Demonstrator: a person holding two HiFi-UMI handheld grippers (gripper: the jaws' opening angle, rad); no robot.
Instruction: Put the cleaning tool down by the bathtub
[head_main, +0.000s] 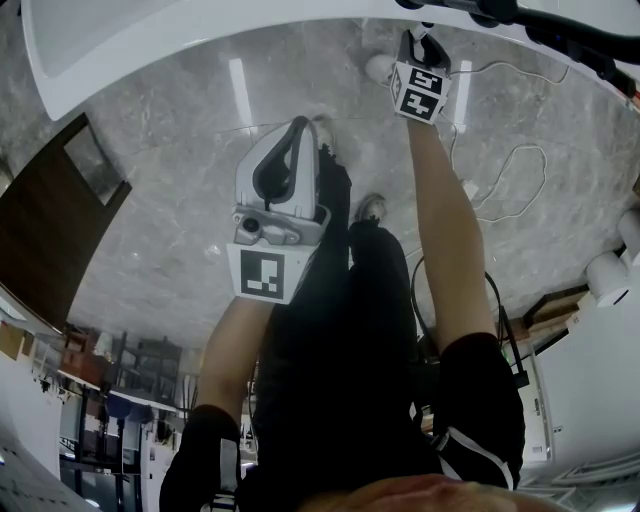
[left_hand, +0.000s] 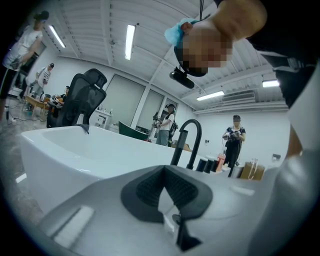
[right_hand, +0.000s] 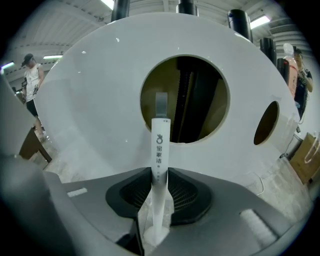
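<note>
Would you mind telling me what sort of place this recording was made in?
Probably a large workshop or lab hall with a bathroom mock-up: a white freestanding bathtub with a black faucet stands on a grey stone-look floor, with an office chair and ceiling strip lights beyond.

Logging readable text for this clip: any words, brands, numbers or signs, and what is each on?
"宝家洁", printed down the white cleaning tool handle, below a small round logo; the tiny mark under it is unreadable.
Marker cubes: black-and-white square patterns, no words.
No other readable text.
</note>
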